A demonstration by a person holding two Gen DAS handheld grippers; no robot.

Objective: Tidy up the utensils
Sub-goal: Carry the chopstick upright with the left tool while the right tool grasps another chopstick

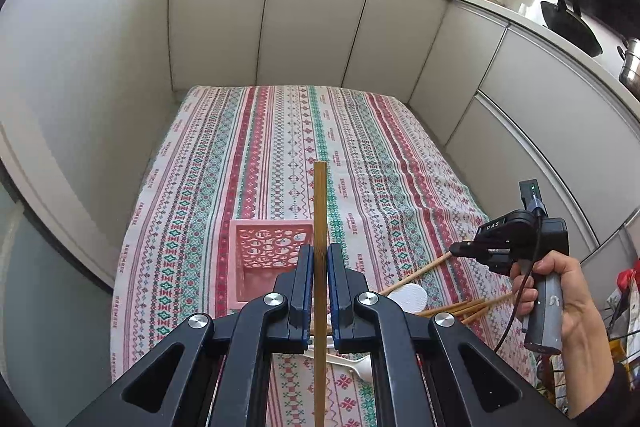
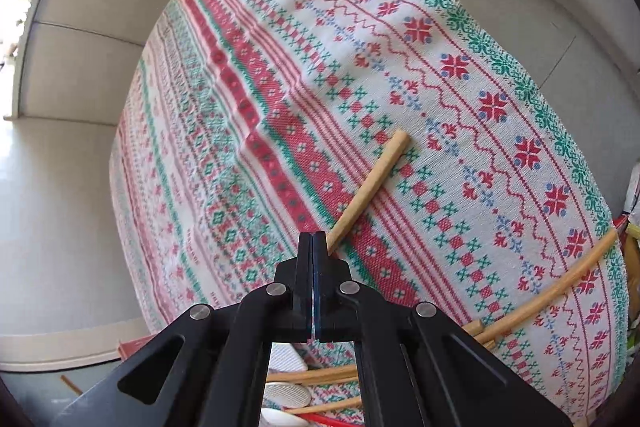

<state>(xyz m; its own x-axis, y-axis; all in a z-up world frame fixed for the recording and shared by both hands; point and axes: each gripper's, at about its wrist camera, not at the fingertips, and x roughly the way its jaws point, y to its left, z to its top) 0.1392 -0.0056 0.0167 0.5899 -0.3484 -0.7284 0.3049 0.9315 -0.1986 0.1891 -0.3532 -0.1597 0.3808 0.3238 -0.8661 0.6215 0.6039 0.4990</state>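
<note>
Two grippers: each clamps one bamboo chopstick.
Left gripper (image 1: 320,259): pads pinch an upright chopstick (image 1: 319,211) at mid-length, beside the pink perforated basket (image 1: 264,251) on the patterned tablecloth (image 1: 280,131).
Right gripper (image 2: 314,247): fingers pressed together on the end of a second chopstick (image 2: 368,187), which slants over the cloth; whether its far tip touches is unclear.
Loose utensils: more chopsticks (image 1: 460,307) and white plastic spoons (image 1: 408,297) lie near the front edge.
Step, likely: drop the left stick into the basket.
Advice: centre it over the opening, keep it vertical, lower before releasing.
</note>
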